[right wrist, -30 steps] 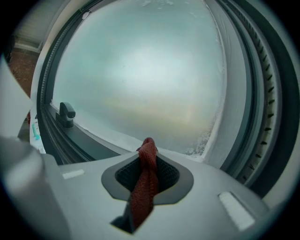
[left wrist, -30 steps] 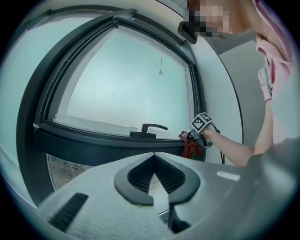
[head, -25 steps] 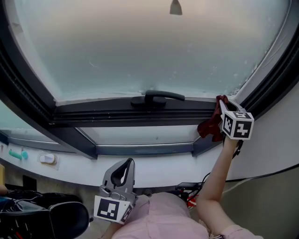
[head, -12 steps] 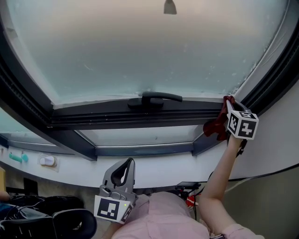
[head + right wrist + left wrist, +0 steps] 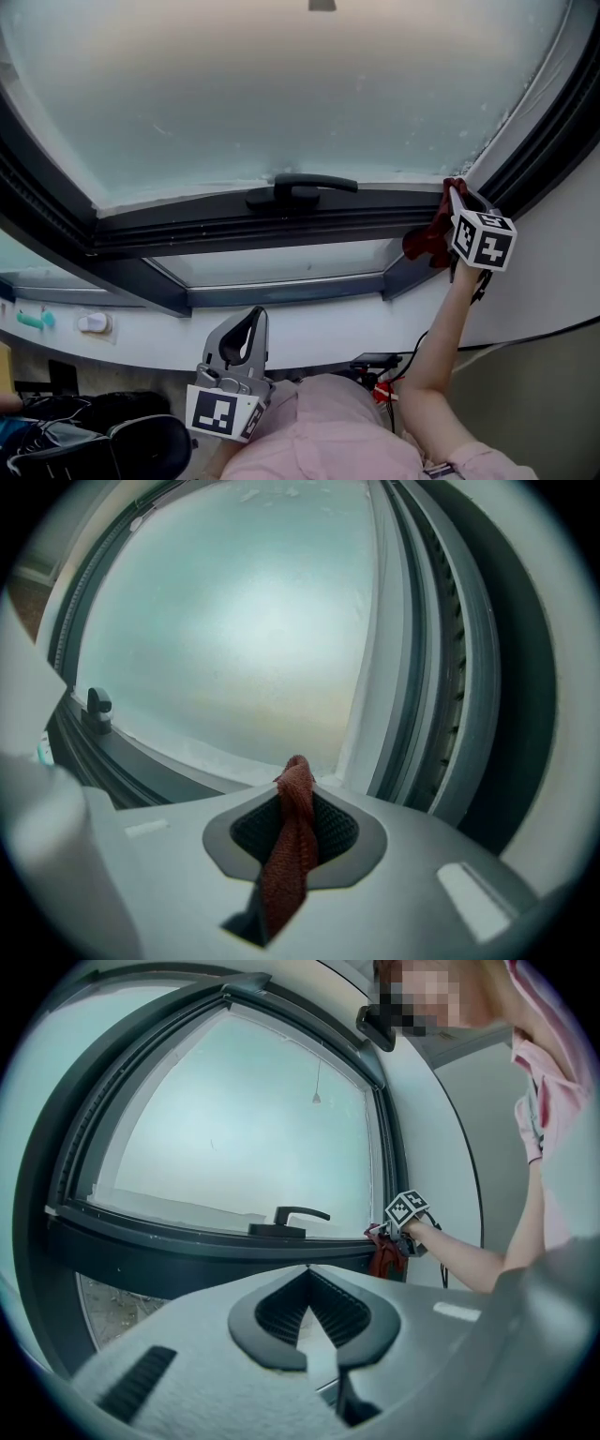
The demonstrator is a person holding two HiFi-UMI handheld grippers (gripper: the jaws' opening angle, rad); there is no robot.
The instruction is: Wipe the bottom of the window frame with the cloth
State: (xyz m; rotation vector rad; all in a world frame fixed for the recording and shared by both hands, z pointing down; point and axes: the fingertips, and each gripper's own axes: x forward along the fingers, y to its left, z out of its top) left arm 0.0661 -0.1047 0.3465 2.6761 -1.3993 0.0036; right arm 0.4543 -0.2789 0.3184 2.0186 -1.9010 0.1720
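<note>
Cloth (image 5: pixel 281 883) between right claw (image 5: pixel 296 794) jaws

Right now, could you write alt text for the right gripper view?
The right gripper is shut on a twisted red cloth, its tip near the window's bottom corner. A frosted window pane fills the view, with the dark window frame on the right and a handle far left.
</note>
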